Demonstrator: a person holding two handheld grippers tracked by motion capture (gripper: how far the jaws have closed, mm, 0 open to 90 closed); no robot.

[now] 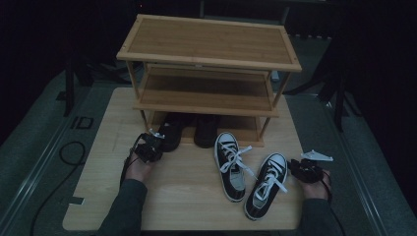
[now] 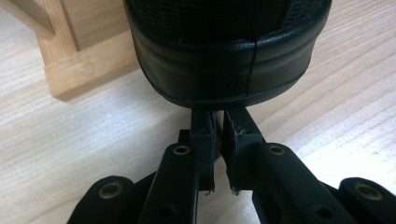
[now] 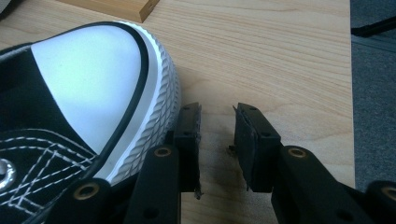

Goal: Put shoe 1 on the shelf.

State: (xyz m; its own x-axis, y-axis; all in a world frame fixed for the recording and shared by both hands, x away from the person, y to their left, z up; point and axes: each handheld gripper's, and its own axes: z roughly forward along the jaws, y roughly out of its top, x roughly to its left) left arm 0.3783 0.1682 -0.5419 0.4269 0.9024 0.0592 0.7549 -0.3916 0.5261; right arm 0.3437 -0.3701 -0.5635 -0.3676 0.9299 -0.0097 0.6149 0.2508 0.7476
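Observation:
Two black shoes stand on the bottom shelf of a bamboo shoe rack (image 1: 209,42), heels sticking out toward me. My left gripper (image 1: 149,146) sits at the heel of the left black shoe (image 1: 169,133). In the left gripper view its jaws are shut to a thin slit, and the left gripper (image 2: 219,114) has its tips against the shoe's heel (image 2: 224,51). Two black-and-white canvas sneakers lie on the table, one (image 1: 230,164) in the middle and one (image 1: 265,184) to its right. My right gripper (image 3: 217,109) is open, one finger beside that right sneaker's white toe cap (image 3: 88,79).
The rack's top and middle shelves (image 1: 206,96) are bare. The second black shoe (image 1: 205,130) stands next to the first. A rack foot (image 2: 84,60) is close to the left gripper. The wooden table (image 1: 187,189) ends just right of the right gripper (image 1: 301,167).

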